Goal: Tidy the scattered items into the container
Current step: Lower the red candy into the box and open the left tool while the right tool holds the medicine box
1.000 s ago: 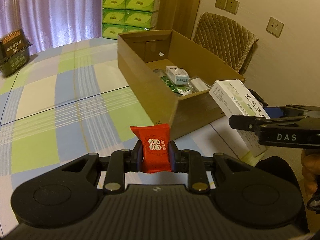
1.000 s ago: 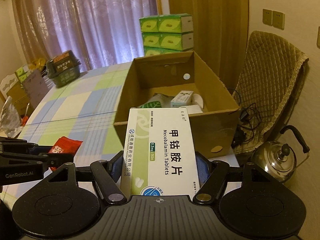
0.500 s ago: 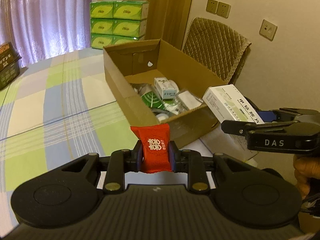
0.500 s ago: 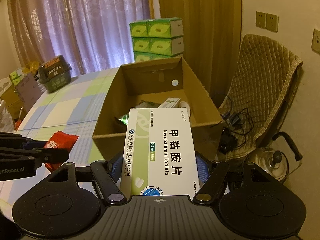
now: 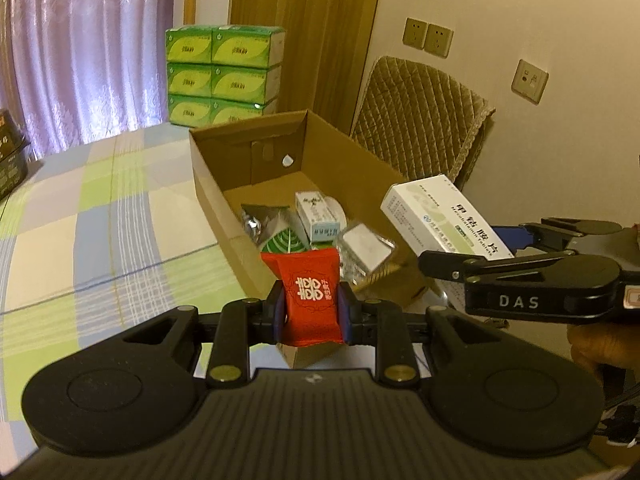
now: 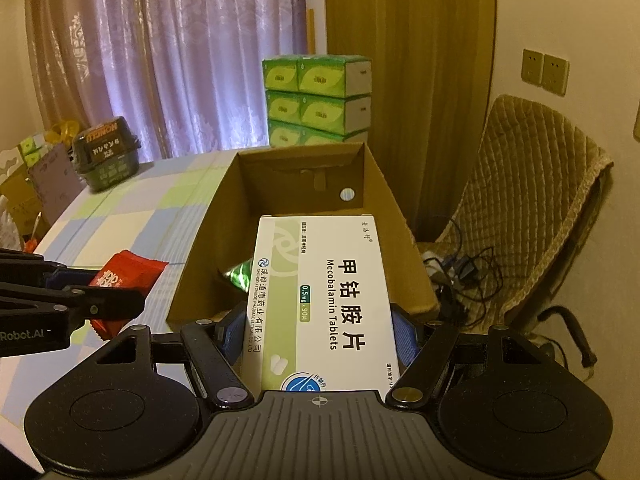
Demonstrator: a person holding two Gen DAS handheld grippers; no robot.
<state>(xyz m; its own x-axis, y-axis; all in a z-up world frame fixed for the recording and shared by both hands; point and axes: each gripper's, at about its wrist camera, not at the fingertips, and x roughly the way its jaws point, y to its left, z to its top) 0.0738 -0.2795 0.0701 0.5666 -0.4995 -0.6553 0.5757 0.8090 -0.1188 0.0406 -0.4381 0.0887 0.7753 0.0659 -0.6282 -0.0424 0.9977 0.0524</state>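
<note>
My left gripper is shut on a red packet, held in the air just before the near end of the open cardboard box. My right gripper is shut on a white and green tablet box and hovers over the near end of the cardboard box. In the left wrist view the tablet box and right gripper sit at the right. The red packet shows at the left of the right wrist view. Several small packs lie inside the box.
The box stands on a checked tablecloth. Green tissue packs are stacked behind it. A quilted chair and tangled cables are at the right. A dark basket sits far left on the table.
Both grippers have risen and moved forward towards the box, so its inside shows more fully. The tablet box now hangs over the box's near end. Both grips are unchanged.
</note>
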